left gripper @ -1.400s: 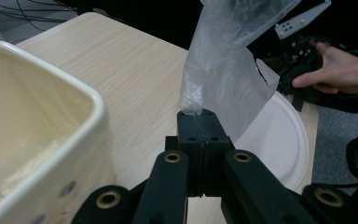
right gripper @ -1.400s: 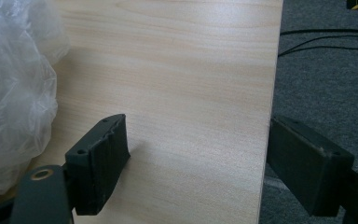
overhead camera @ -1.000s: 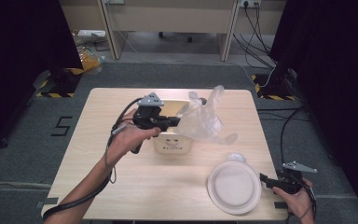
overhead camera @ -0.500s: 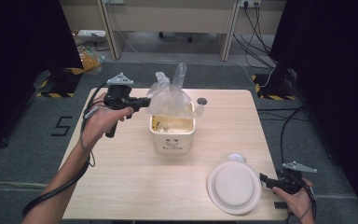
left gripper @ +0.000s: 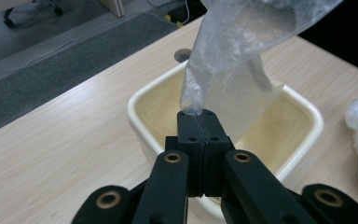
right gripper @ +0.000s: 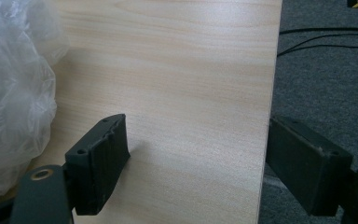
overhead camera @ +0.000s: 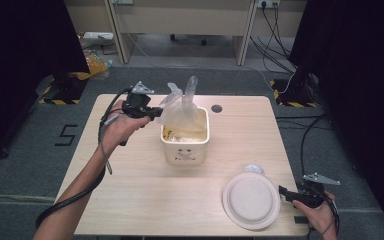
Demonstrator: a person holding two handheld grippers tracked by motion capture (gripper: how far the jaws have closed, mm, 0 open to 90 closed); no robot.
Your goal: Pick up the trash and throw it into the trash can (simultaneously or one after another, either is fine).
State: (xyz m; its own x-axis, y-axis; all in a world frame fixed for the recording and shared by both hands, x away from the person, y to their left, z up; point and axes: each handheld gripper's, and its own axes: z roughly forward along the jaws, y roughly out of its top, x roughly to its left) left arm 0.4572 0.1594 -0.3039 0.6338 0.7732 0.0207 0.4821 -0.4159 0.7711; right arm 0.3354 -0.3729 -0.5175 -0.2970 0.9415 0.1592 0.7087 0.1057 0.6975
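Note:
A cream square bin (overhead camera: 186,141) (left gripper: 158,109) stands in the middle of the table. A clear plastic bag (overhead camera: 181,107) (left gripper: 242,51) hangs over its mouth and reaches partly inside. My left gripper (overhead camera: 155,113) (left gripper: 202,115) is shut on the bag's edge, just above the bin's left rim. A round white lid (overhead camera: 251,200) lies flat at the front right of the table. My right gripper (overhead camera: 284,192) (right gripper: 196,154) stands open at the table's right edge beside the lid, with nothing between its fingers.
A small crumpled clear plastic piece (overhead camera: 254,168) (right gripper: 14,93) lies at the lid's far side. A dark round hole (overhead camera: 216,108) sits in the table behind the bin. Grey carpet and cables (overhead camera: 310,130) lie right of the table.
My left gripper has brought the bag down and rightward from above the table's back left, so it now hangs into the bin. The right gripper has stayed put.

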